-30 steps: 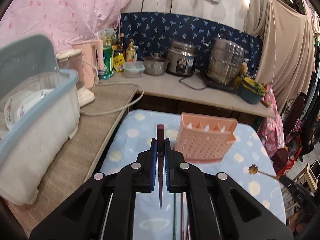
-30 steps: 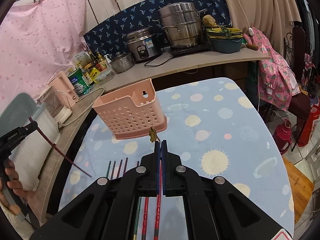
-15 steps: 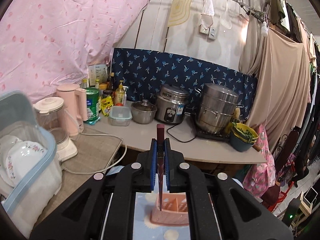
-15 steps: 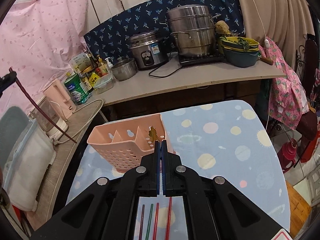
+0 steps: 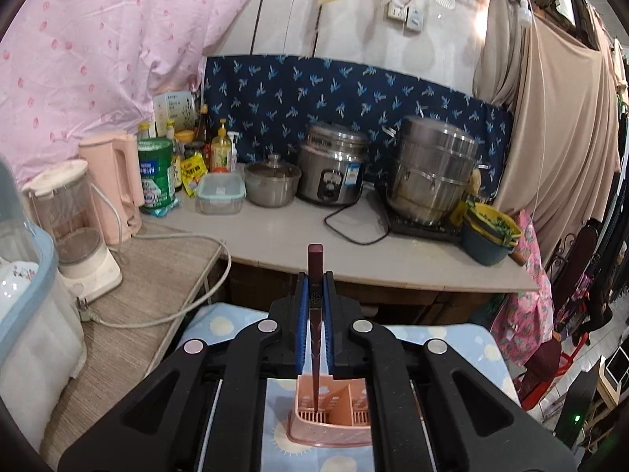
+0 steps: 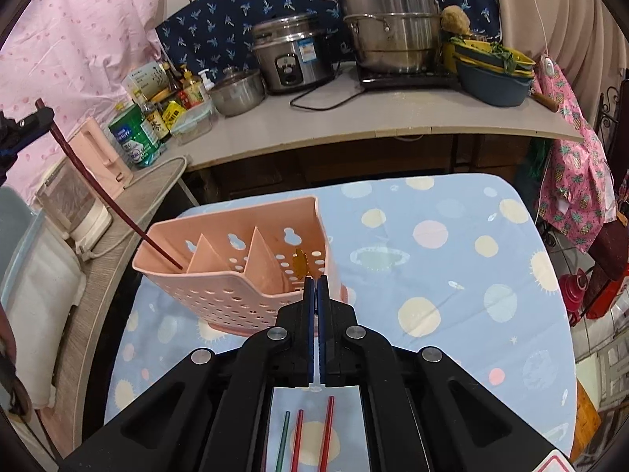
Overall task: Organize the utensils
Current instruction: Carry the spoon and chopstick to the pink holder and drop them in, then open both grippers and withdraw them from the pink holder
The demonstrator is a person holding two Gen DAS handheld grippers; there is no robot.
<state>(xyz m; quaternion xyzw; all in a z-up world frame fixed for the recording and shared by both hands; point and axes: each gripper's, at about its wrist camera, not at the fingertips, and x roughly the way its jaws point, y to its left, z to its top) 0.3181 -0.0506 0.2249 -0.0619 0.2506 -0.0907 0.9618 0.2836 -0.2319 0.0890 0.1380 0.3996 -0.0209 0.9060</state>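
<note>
My left gripper (image 5: 314, 283) is shut on a dark red chopstick (image 5: 315, 338) that hangs point down, its tip inside the left compartment of the pink perforated utensil holder (image 5: 334, 421). In the right wrist view the chopstick (image 6: 110, 200) slants down into the holder (image 6: 236, 259). My right gripper (image 6: 315, 281) is shut on a thin utensil with a small golden flower-shaped end (image 6: 300, 263), held over the holder's right compartment. Green and red chopsticks (image 6: 298, 436) lie on the tablecloth beneath my right gripper.
The holder stands on a blue table with sun and planet prints (image 6: 452, 259). A counter behind (image 5: 275, 236) carries a rice cooker (image 5: 332, 165), steamer pots (image 5: 430, 169), bottles and a pink kettle (image 5: 114, 181). A dish rack (image 5: 23, 314) stands at left.
Both grippers moved over the holder. The left one lowered its chopstick tip into the left compartment. The right one brought the flower-ended utensil forward above the right compartment.
</note>
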